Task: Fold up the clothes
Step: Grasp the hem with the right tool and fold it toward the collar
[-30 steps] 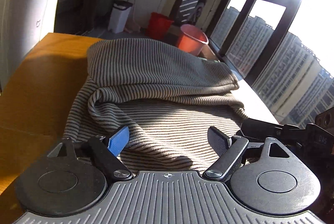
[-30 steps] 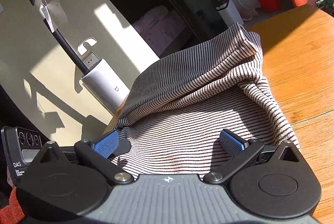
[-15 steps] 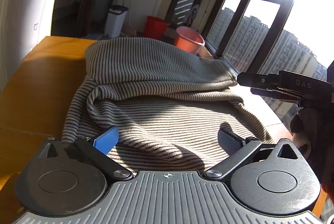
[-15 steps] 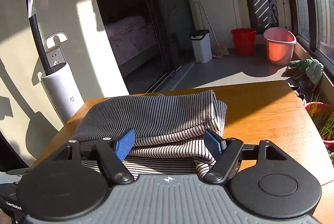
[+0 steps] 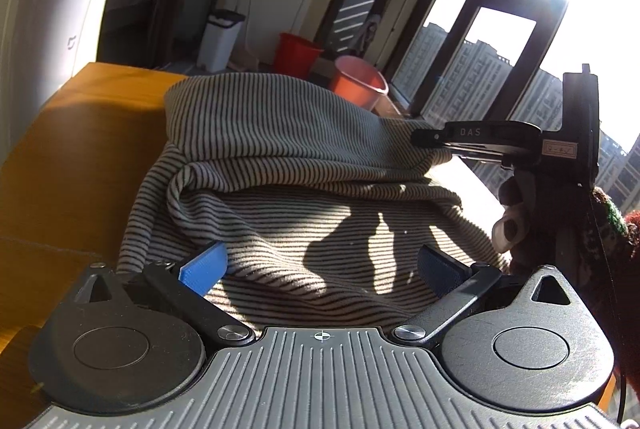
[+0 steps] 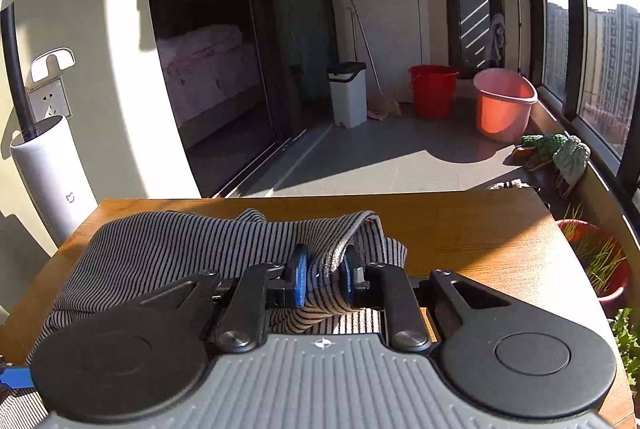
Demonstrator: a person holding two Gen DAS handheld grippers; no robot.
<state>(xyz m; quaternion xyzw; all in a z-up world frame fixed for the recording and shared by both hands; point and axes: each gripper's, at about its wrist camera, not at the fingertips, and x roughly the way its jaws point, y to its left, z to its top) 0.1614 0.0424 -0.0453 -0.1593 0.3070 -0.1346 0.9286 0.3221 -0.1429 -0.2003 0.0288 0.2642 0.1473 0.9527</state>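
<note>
A grey and black striped garment (image 5: 280,165) lies folded in a heap on the wooden table (image 5: 68,133). My left gripper (image 5: 320,269) is open, its blue pads spread over the garment's near part, holding nothing. My right gripper (image 6: 323,279) is shut on a fold at the right edge of the striped garment (image 6: 168,253). It also shows in the left wrist view (image 5: 472,137), clamped on the garment's right corner with a hand behind it.
The table's far edge (image 6: 320,199) and right edge are close. A white vacuum stand (image 6: 52,173) is at the left. On the floor beyond stand a white bin (image 6: 348,93), a red bucket (image 6: 434,91) and a pink tub (image 6: 502,103). Potted plants (image 6: 596,261) are right.
My right gripper has moved to the garment's right edge and shut on a fold of it. My left gripper stays open over the near part.
</note>
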